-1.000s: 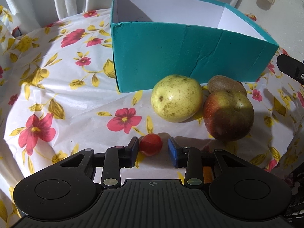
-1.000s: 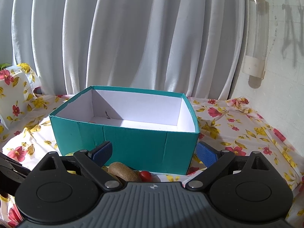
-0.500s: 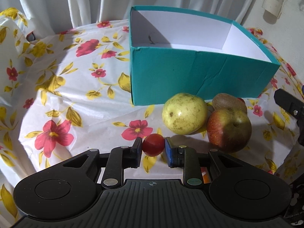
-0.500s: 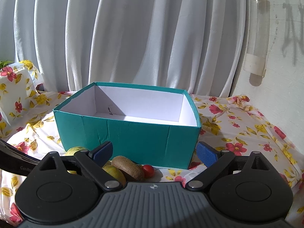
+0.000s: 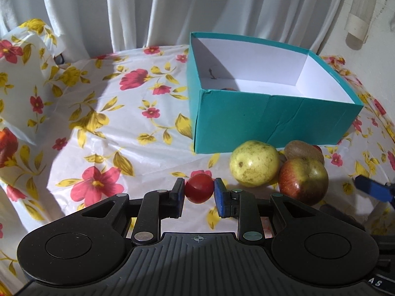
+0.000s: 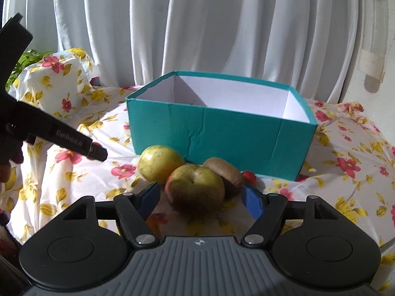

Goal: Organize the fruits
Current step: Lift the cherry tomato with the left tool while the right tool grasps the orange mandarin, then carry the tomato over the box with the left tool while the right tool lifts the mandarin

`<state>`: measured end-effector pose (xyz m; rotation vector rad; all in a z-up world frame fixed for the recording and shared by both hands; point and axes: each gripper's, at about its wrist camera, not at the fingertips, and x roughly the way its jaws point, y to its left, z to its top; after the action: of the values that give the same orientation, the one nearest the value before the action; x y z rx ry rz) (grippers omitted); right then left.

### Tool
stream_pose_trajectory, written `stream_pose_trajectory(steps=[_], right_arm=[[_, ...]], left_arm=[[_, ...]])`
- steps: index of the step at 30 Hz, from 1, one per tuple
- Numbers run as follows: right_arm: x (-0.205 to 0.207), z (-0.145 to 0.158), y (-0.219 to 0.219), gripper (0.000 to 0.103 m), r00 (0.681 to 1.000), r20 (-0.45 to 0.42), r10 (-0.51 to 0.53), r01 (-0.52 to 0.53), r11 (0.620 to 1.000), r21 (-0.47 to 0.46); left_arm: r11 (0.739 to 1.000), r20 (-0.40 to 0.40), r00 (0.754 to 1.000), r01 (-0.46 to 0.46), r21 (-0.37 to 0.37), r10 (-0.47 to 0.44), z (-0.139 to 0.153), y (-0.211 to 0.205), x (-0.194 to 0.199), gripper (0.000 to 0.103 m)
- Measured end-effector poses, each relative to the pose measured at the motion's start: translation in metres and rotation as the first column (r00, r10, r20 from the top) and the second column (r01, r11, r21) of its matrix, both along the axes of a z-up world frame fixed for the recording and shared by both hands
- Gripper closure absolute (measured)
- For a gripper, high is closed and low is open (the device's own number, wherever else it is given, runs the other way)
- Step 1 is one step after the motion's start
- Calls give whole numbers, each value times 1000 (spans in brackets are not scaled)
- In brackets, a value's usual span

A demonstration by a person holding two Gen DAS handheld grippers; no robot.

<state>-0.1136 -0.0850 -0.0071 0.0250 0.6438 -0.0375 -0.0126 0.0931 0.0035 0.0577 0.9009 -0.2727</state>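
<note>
Red-green apple [image 6: 195, 187] between right tool [image 6: 200, 198] pads

boxes: 1 [image 5: 271, 120] | apples: 2 [image 5: 254, 164] [image 5: 303, 181] | kiwis: 1 [image 6: 223, 170] | small red fruits: 2, perhaps cherry tomatoes [image 5: 199, 191] [image 6: 248, 176]

Black grippers [image 5: 199, 192], blue-padded jaws

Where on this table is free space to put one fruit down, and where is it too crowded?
The widest bare patch is the floral cloth left of the teal box. Most of the box's white floor is bare too. It is crowded in front of the box: yellow-green fruit, red-green apple, kiwi and a small red fruit lie close together.
</note>
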Motion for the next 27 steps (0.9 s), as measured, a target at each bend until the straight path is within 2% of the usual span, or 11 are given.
stream_pose_trajectory(steps=[4,9,12,19,24,27], right_arm=[[0,-10,8,41,996,-67,58,-54,997,61],[4,-23,17,42,982,-140,125,-109,987,122],[7,-28,23,47,974,-163,156,-137,983,122],[16,-36,31,61,965,-182,190,-169,978,126],[20,-39,32,63,963,-187,197,-175,977,124],[18,-33,27,63,972,-162,170,-153,982,109]], left_arm=[[1000,3,1000,10,-2,-10,0,3,-2,74],[1000,-1,1000,23,-8,-23,-1,4,-6,74],[1000,-1,1000,23,-12,-23,-2,5,-6,74],[1000,5,1000,26,-11,-26,0,5,-8,74],[1000,-2,1000,31,-5,-31,0,3,-8,74],[999,7,999,35,-9,-35,4,1,-9,74]])
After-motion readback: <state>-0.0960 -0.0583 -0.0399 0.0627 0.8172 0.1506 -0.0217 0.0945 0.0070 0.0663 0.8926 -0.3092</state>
